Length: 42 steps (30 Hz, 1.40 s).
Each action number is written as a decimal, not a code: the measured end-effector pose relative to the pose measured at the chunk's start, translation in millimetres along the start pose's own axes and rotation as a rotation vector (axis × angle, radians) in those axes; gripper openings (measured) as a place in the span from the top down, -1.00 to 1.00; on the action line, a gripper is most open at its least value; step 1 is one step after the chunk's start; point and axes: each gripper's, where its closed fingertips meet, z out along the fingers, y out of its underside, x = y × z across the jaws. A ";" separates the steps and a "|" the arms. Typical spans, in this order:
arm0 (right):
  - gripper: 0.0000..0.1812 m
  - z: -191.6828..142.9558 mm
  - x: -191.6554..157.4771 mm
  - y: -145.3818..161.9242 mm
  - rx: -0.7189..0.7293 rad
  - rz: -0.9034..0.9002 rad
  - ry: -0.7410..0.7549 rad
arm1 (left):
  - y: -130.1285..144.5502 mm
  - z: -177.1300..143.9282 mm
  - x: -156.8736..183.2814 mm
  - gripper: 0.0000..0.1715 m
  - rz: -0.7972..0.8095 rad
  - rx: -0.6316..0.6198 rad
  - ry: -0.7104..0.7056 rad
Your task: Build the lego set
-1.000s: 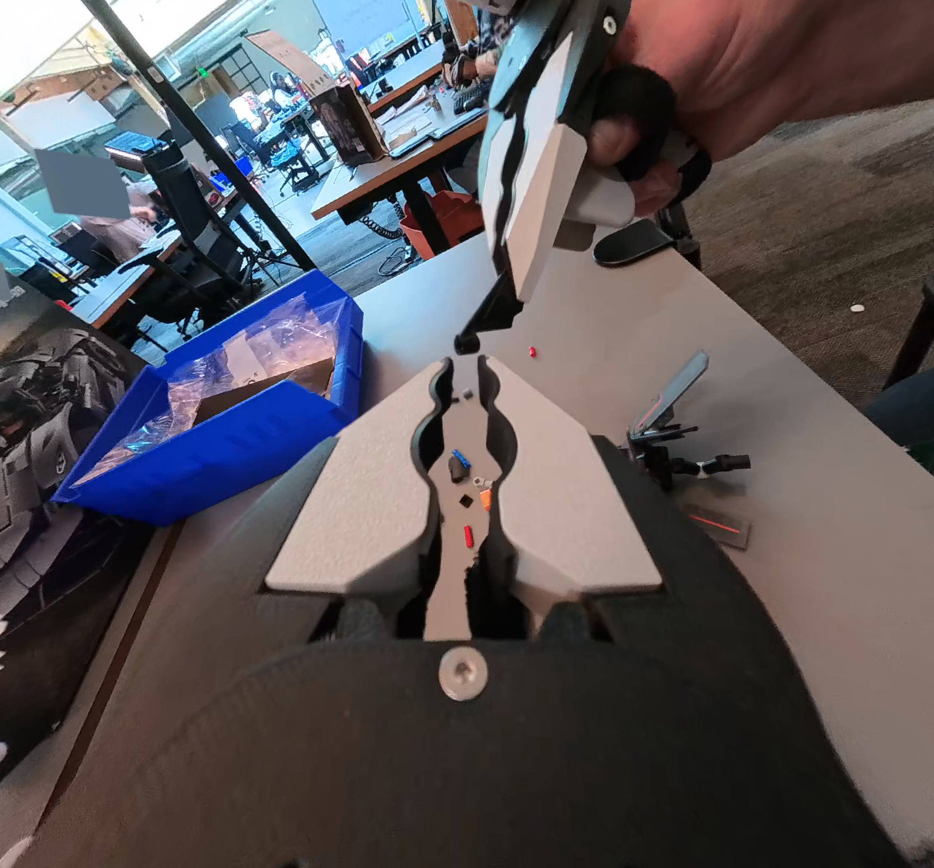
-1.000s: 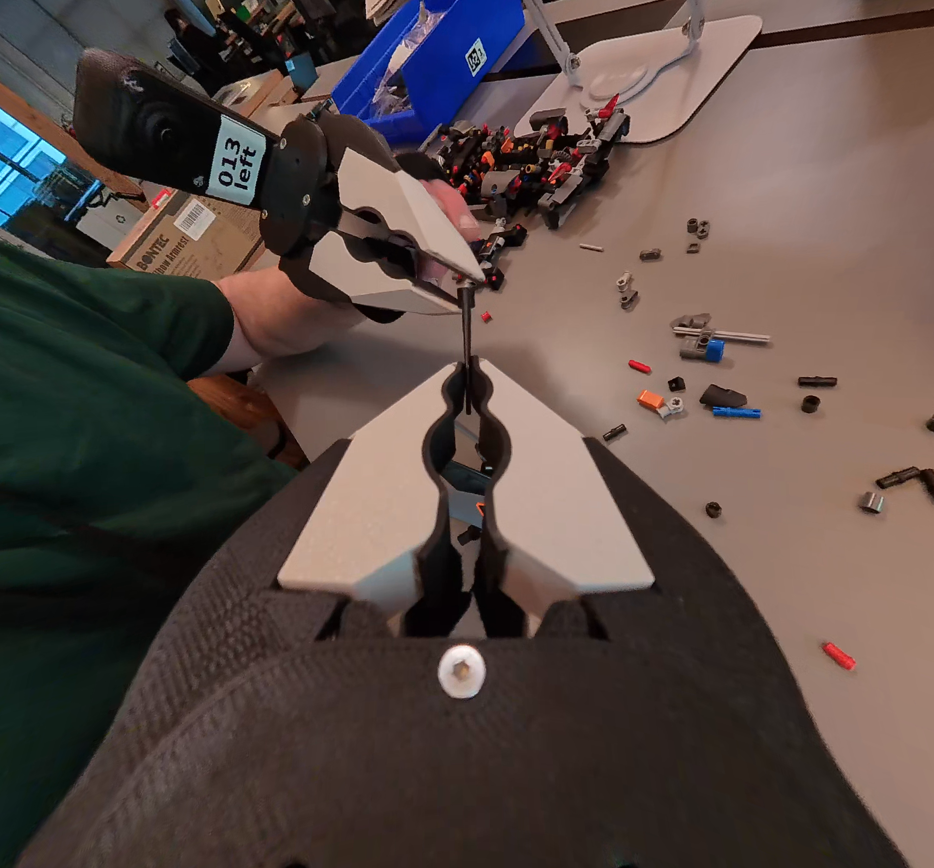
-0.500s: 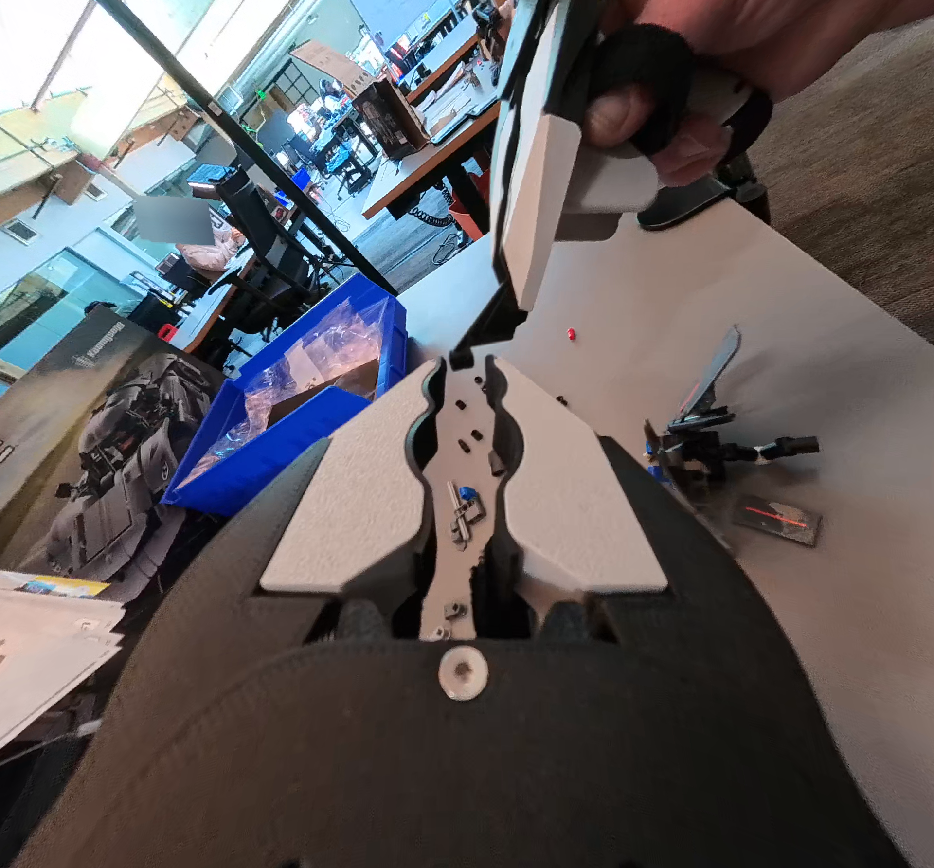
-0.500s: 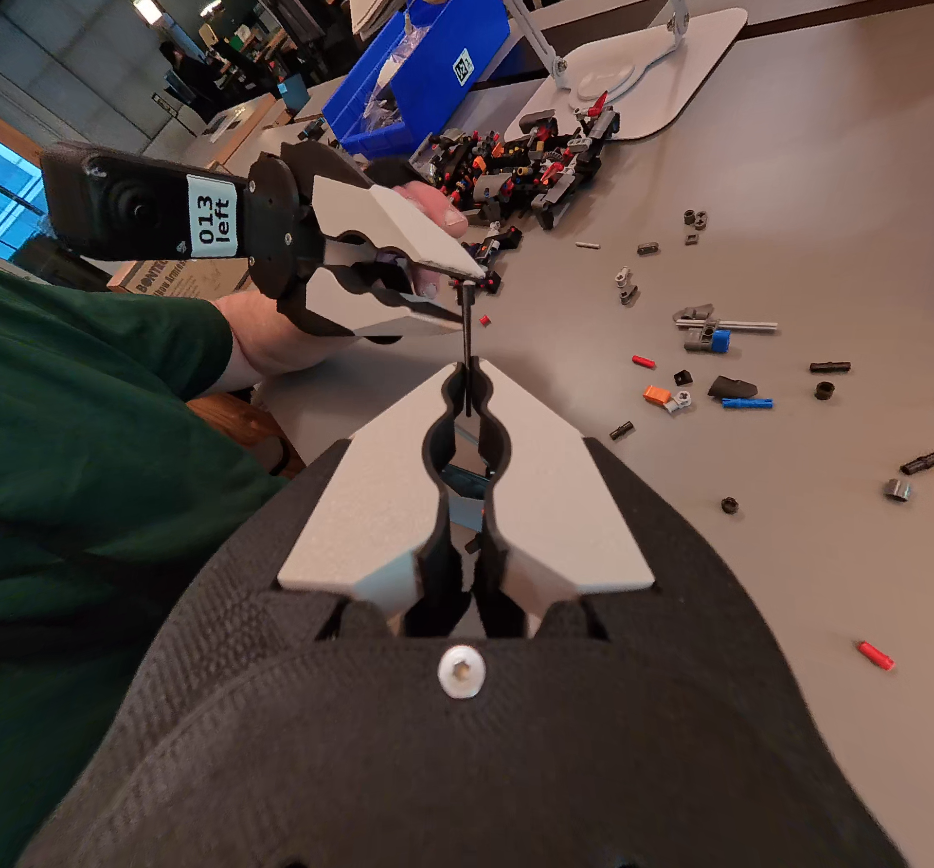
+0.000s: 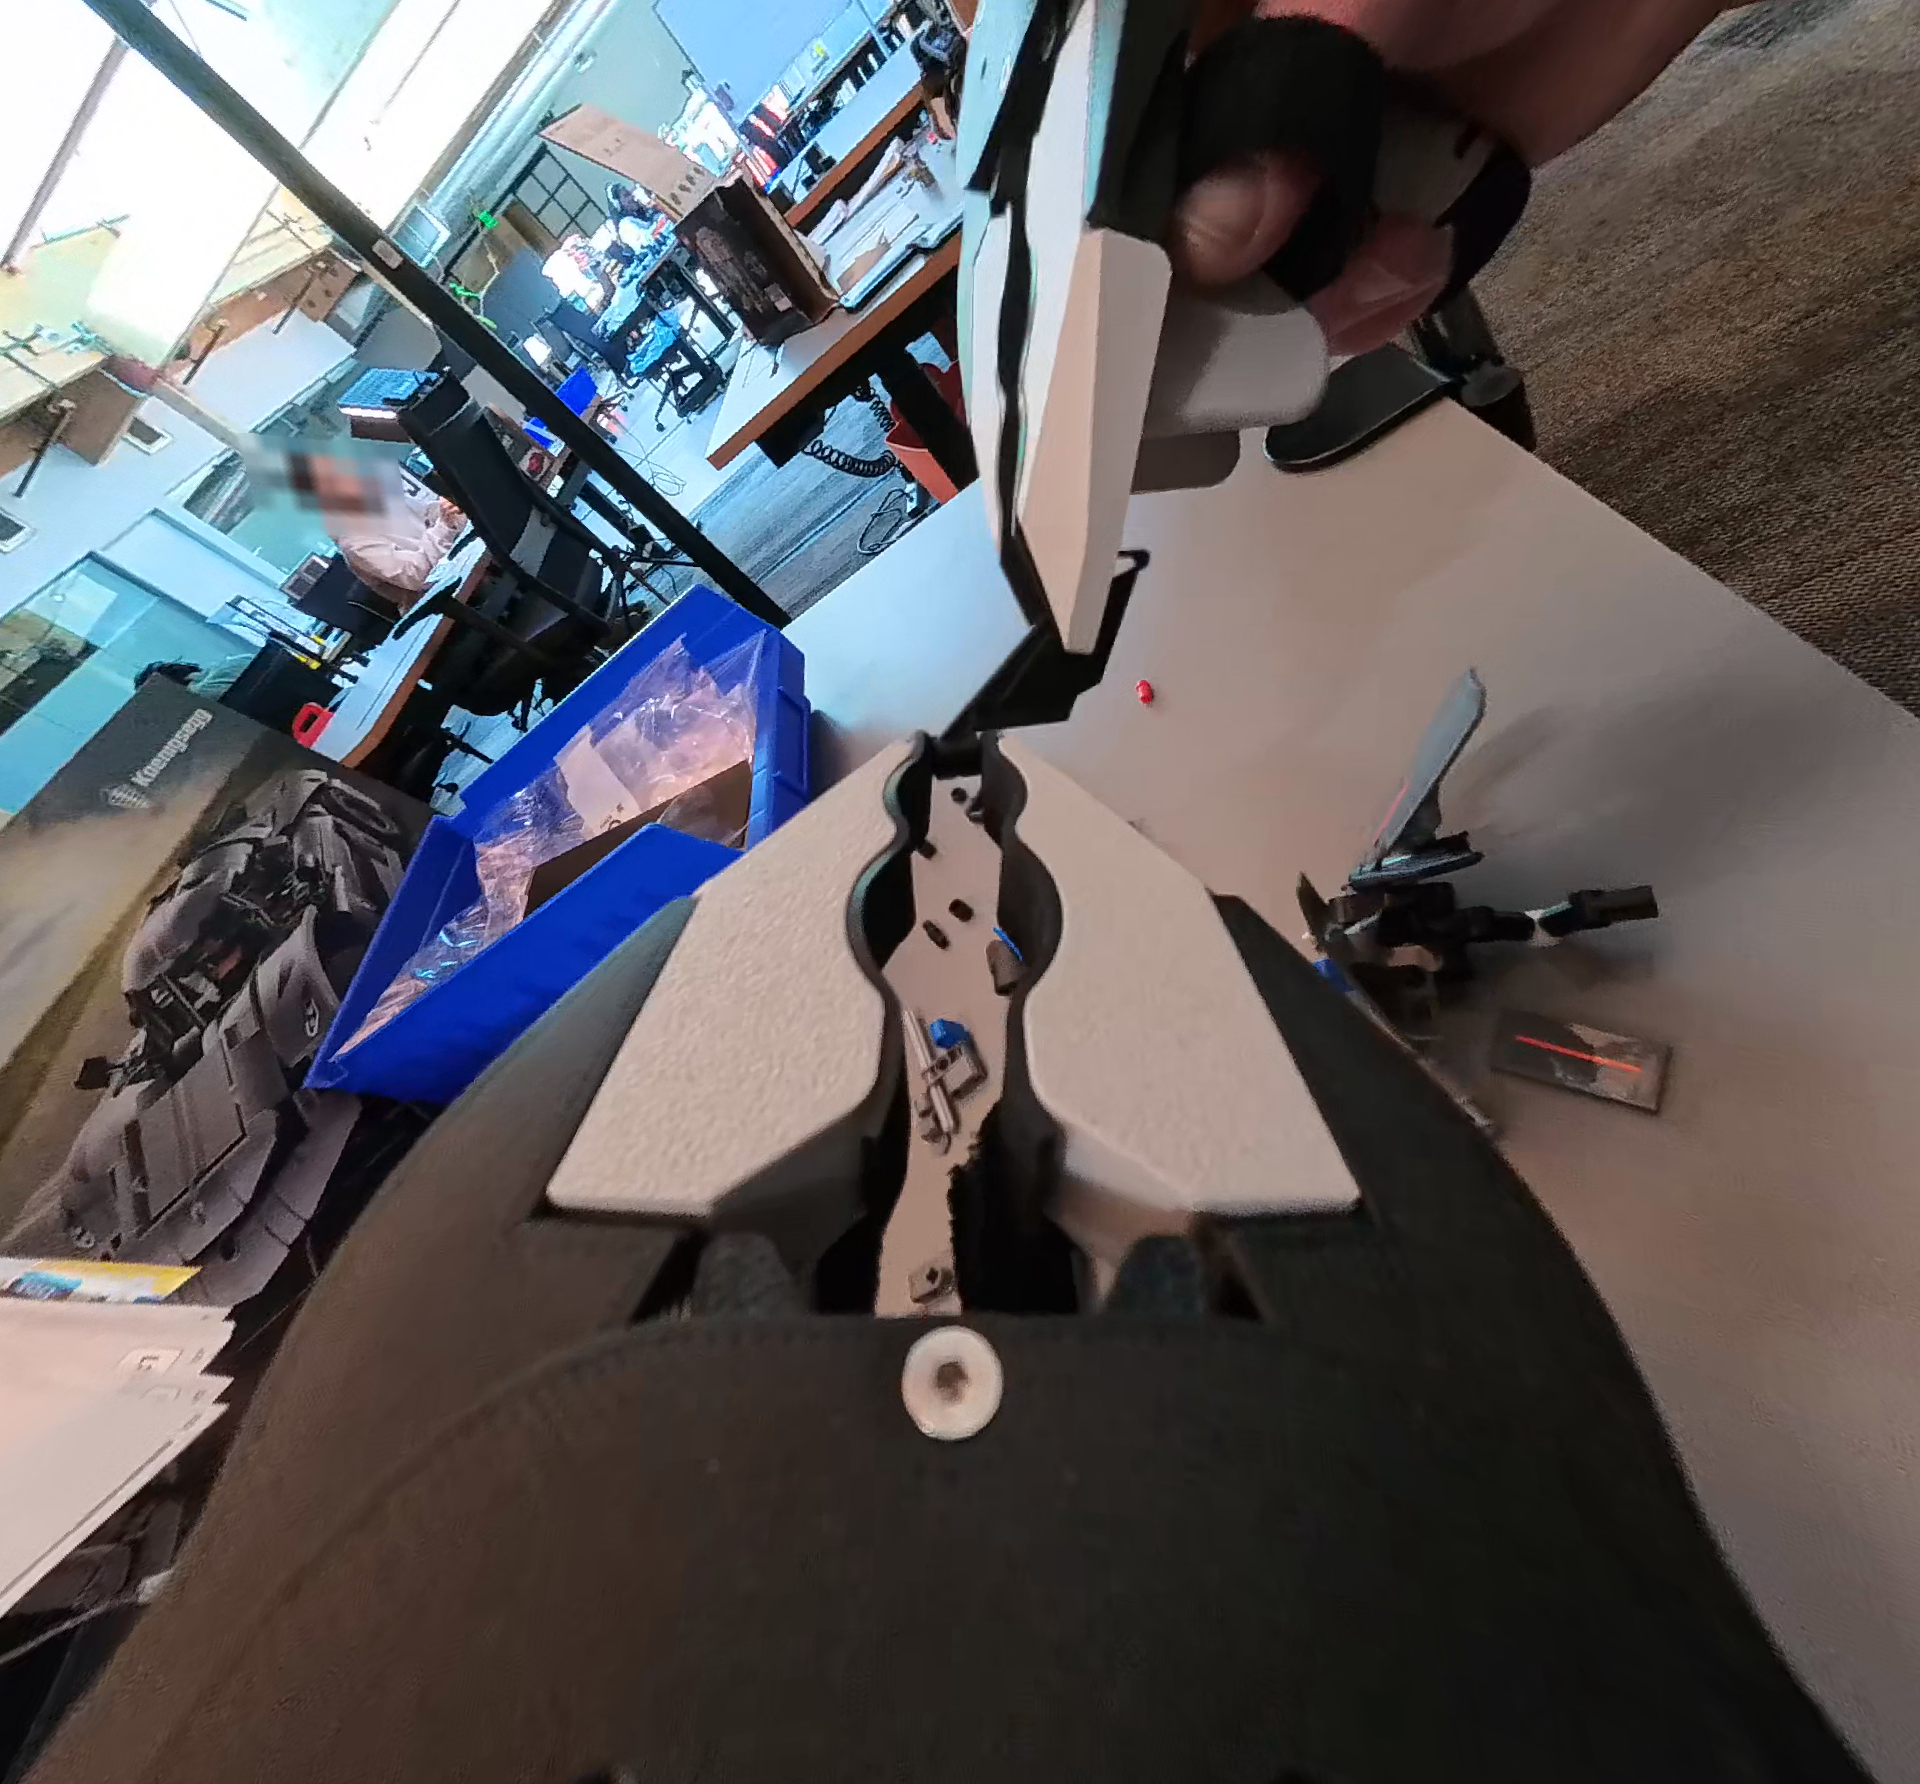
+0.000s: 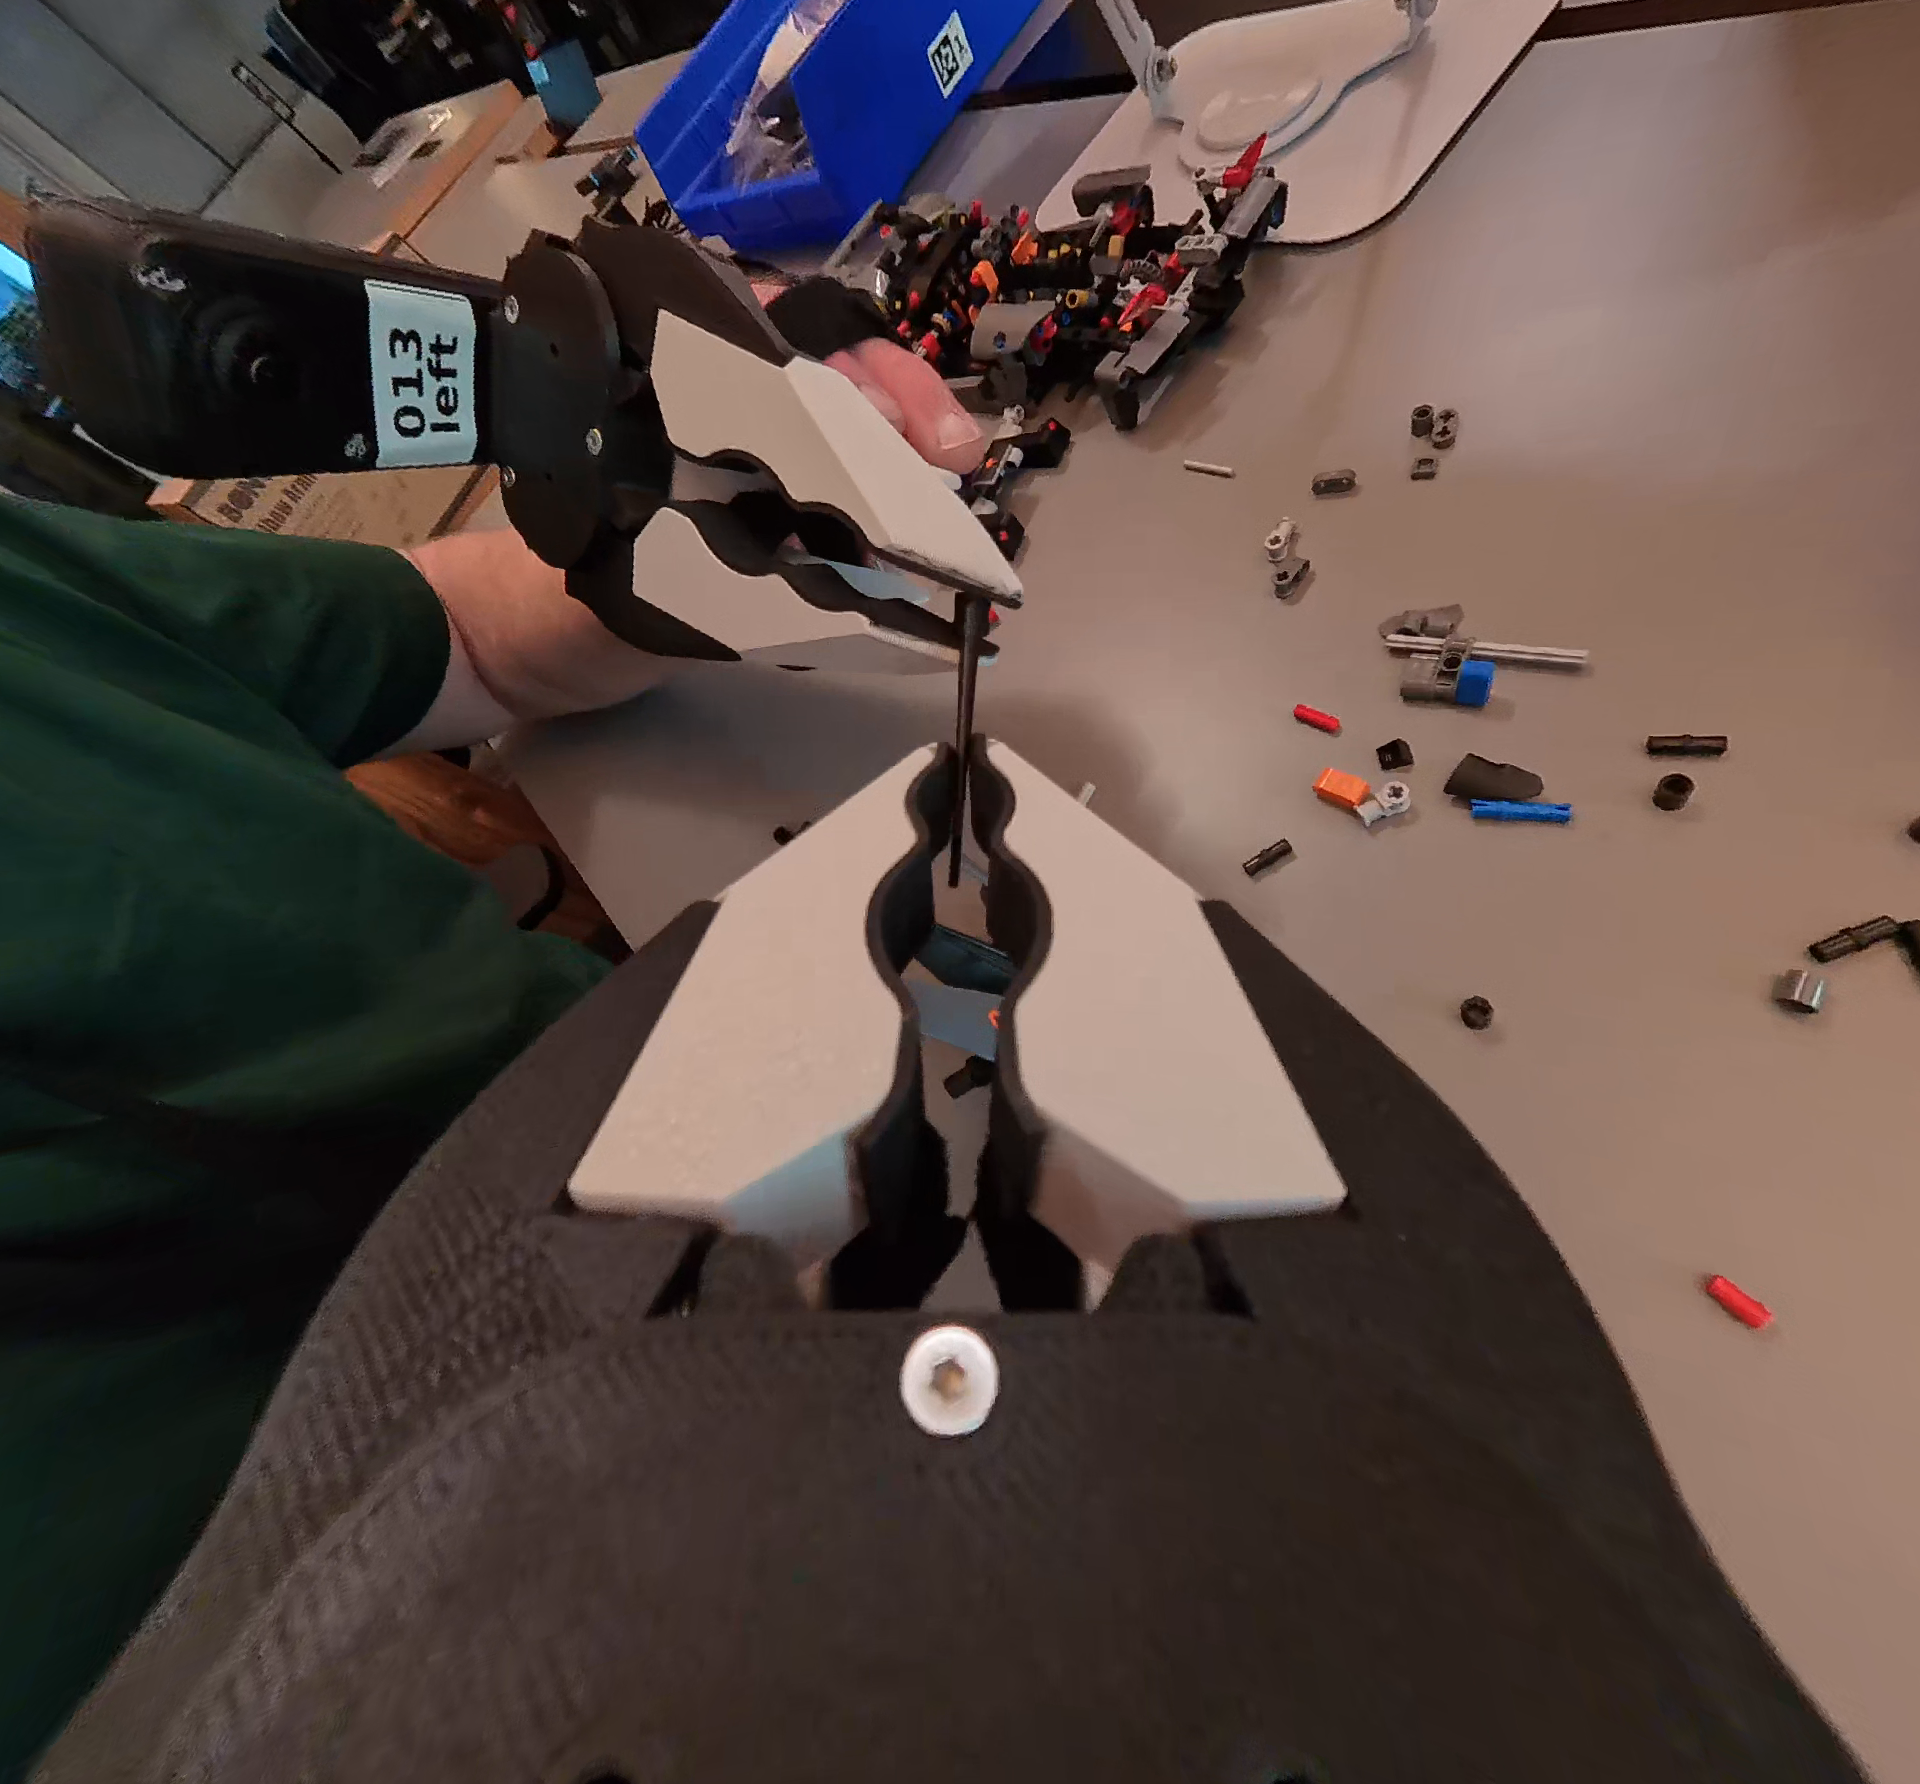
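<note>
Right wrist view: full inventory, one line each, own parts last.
Axle: 1, black, held by both grippers above the table.
Partly built model: 1, black and grey with red bits, far side of the table.
Bin: 1, blue, behind the model.
Stand base: 1, white, right of the bin.
Loose pieces: many, mixed colours, scattered on the right.
Table: 1, grey.
Left gripper: shut on the axle's top.
Right gripper: shut on the axle's lower part.
</note>
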 end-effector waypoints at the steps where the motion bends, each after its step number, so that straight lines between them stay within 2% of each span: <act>1: 1.00 -0.5 0.0 1.2 -0.009 -0.001 0.005 | -0.8 0.1 0.3 0.92 -0.006 0.008 0.007; 3: 1.00 -2.1 2.1 2.8 -0.012 0.007 0.013 | -0.3 0.9 3.3 0.90 -0.044 0.010 0.050; 5: 1.00 -4.1 4.3 5.3 -0.013 0.035 0.005 | 7.6 -3.4 2.7 0.72 -0.126 -0.024 0.093; 7: 1.00 -6.4 7.9 8.5 -0.010 0.044 0.013 | 18.7 -14.3 8.2 0.67 -0.229 -0.050 0.172; 11: 1.00 -6.3 13.3 18.3 -0.023 0.070 0.016 | 39.4 -30.0 41.6 0.59 -0.425 -0.082 0.350; 14: 1.00 -2.9 14.8 25.8 -0.046 0.085 0.013 | 54.1 -25.8 73.2 0.50 -0.473 -0.139 0.417; 21: 1.00 -0.6 14.7 33.9 -0.072 0.093 0.009 | 58.2 -1.1 103.7 0.70 -0.498 -0.155 0.410; 27: 1.00 -0.6 17.9 37.3 -0.060 0.108 -0.002 | 49.8 3.5 96.4 0.78 -0.694 -0.094 0.409; 32: 1.00 1.0 20.2 38.6 -0.058 0.113 -0.013 | 51.2 5.9 97.7 0.85 -0.786 -0.113 0.413; 36: 1.00 1.6 23.2 40.3 -0.065 0.119 -0.018 | 51.6 8.2 98.1 0.86 -0.824 -0.122 0.402; 42: 1.00 2.0 26.4 43.8 -0.072 0.126 -0.023 | 51.8 9.3 97.2 0.88 -0.768 -0.135 0.358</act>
